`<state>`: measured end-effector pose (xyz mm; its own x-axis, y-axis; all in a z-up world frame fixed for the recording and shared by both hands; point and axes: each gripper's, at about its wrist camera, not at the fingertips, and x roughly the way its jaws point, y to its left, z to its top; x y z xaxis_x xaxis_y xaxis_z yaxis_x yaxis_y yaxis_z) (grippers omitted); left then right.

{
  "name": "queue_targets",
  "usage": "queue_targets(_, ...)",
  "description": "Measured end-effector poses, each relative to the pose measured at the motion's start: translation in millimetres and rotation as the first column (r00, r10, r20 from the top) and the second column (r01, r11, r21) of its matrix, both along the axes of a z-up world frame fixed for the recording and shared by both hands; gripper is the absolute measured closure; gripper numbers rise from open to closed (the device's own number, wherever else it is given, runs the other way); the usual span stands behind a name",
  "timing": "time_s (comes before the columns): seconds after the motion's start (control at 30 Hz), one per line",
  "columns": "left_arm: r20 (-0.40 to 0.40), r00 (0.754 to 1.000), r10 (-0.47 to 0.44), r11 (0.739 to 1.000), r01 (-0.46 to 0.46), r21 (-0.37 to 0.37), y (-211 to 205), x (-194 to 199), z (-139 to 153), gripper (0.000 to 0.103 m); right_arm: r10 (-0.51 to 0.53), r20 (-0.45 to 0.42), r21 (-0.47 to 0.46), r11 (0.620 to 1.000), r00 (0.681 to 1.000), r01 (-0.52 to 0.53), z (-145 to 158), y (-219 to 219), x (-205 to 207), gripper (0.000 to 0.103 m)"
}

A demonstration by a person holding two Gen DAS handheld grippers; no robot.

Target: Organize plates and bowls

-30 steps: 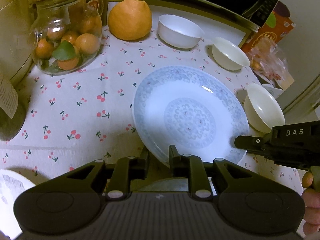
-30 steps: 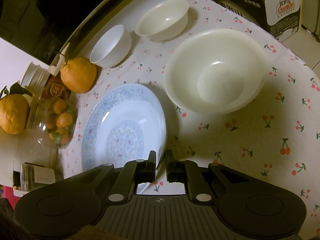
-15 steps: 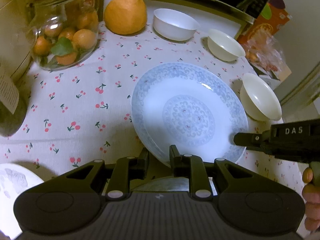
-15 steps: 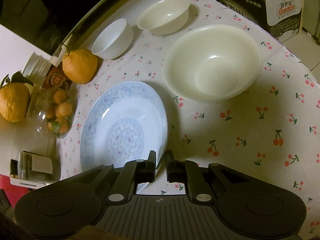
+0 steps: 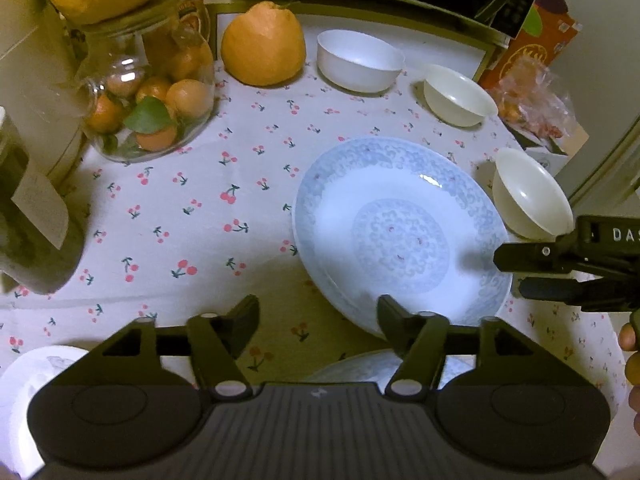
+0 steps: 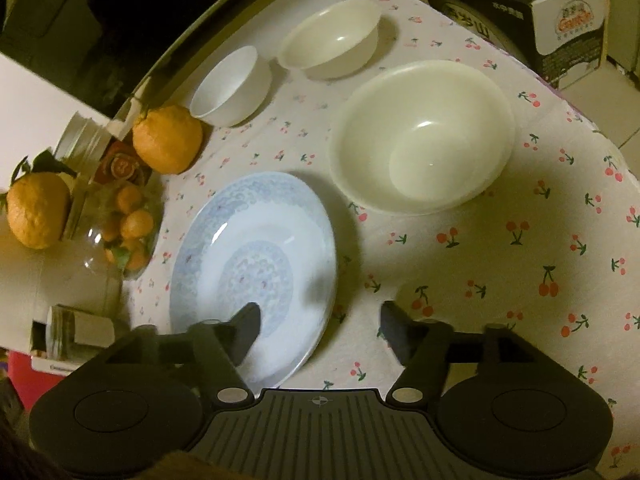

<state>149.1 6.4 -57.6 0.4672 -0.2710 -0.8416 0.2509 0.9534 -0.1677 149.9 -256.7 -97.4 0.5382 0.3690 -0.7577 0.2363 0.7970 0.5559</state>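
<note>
Left wrist view: left gripper [image 5: 316, 312] fingers opening, nothing pressed; plate [image 5: 400, 232] rim just ahead-right, lying on the surface.
Right wrist view: right gripper [image 6: 320, 320] fingers opening, straddling the plate [image 6: 256, 268] rim; big bowl [image 6: 424, 136] beyond.

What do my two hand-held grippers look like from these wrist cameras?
Both are matte black plastic: the left hand-held gripper and right hand-held gripper have ribbed grey-black bodies, round side housings, silver pivot pins and two wedge-shaped fingers. White "DAS" lettering marks the right one's side.

Left gripper [image 5: 316, 312] opening beside blue-patterned plate [image 5: 400, 232], three white bowls [image 5: 360, 60] beyond
</note>
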Motion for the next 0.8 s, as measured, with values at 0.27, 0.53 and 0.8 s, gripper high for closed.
queue_targets(0.27,0.03,1.0,0.004,1.0,-0.003,-0.017,12,-10,14,0.004,0.091,0.029,-0.056,0.994,0.995,-0.09,13,11,-13,0.011)
queue_targets(0.53,0.071,0.996,-0.062,0.998,0.062,0.004,21,-31,21,0.001,0.117,0.049,-0.005,0.993,0.992,-0.117,24,6,-29,0.009)
queue_targets(0.8,0.115,0.977,-0.182,0.983,0.181,0.023,22,-50,18,0.002,0.218,0.087,-0.076,0.974,0.972,-0.212,30,24,-62,0.007)
